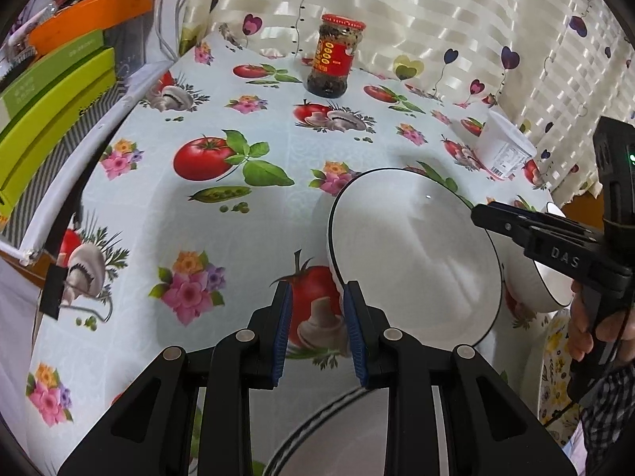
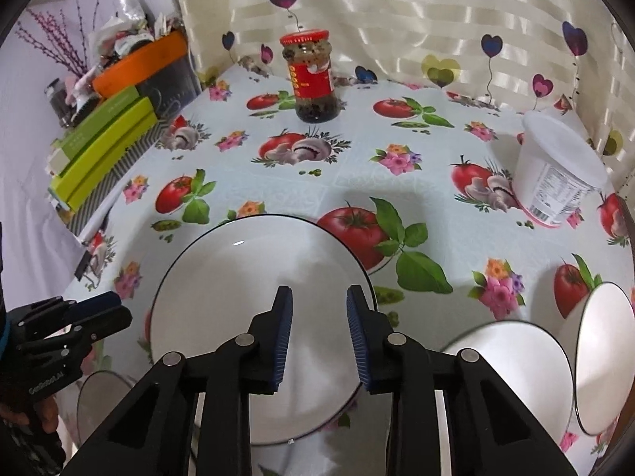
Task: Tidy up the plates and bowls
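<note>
— Below the right gripper point(image 2: 319, 337), what lay there?
— The white plate point(image 2: 262, 317), flat on the tablecloth point(image 2: 325, 182); jaws apart, holding nothing.
— And the left gripper point(image 1: 317, 333)?
— Also empty, beside the plate's rim, so less well placed.

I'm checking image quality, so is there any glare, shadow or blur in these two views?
Left wrist view: small glare dot on the white plate, soft shadow across it; edges bend, fisheye. Right wrist view: glare streak on the plate, curtain sheen; nearest dishes slightly blurred.
</note>
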### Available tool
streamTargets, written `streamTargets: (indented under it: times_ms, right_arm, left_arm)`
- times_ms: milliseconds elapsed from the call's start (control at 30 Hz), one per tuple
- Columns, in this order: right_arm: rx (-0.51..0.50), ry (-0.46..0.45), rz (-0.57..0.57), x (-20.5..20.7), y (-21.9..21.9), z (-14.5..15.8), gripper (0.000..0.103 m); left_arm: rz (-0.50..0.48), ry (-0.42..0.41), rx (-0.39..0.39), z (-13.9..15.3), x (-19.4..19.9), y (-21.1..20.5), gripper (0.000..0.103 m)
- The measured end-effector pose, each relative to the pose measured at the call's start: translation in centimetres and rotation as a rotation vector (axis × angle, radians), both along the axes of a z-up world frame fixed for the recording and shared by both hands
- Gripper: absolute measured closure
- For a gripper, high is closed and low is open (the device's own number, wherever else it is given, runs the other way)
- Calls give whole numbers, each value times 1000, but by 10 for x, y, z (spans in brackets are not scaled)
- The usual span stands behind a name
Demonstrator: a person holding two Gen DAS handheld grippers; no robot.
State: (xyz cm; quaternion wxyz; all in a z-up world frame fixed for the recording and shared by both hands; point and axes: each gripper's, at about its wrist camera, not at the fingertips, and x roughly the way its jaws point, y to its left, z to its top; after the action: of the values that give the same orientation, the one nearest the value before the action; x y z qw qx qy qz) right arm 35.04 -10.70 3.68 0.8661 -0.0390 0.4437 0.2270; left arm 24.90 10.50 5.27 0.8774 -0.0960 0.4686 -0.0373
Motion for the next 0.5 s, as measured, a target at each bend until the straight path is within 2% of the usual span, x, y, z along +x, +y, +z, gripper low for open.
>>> streamTargets:
  times_ms: [167,500]
  right_arm:
    - [-36,25,-38,18,1,-10,75]
    - [-95,30,-27,38,9,-19,78]
  left_arm:
    - [-17,9,2,-5,13,-1,75]
    - [-69,49,43,-16,33,-11,75]
